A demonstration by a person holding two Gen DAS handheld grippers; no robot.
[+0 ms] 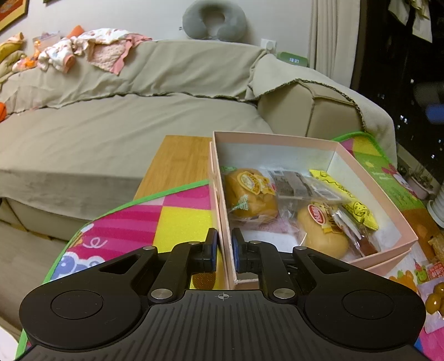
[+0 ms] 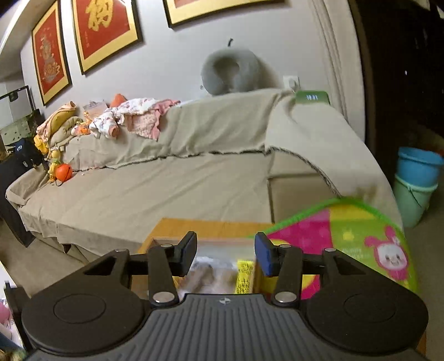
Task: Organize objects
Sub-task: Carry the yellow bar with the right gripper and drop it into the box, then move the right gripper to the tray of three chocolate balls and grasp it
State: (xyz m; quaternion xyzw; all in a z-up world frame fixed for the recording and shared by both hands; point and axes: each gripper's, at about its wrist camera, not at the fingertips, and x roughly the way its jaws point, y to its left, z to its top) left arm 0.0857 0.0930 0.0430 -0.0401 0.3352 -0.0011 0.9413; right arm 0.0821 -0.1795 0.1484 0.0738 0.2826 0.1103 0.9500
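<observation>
1. While the left gripper (image 1: 224, 244) is pinching the pink box's (image 1: 369, 177) near wall, the jaws are steadying it on the table (image 1: 177, 163).
2. Right gripper (image 2: 226, 252) is hovering above, jaws spread and empty.
3. Packing seems underway; the next snack needs fetching, since breads (image 1: 249, 194) are lying inside.

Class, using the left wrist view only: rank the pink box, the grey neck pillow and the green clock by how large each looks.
1. Pink box, by far the largest.
2. Grey neck pillow.
3. Green clock, smallest.
The box sits nearest the camera, so true sizes may differ from how they look here.
</observation>
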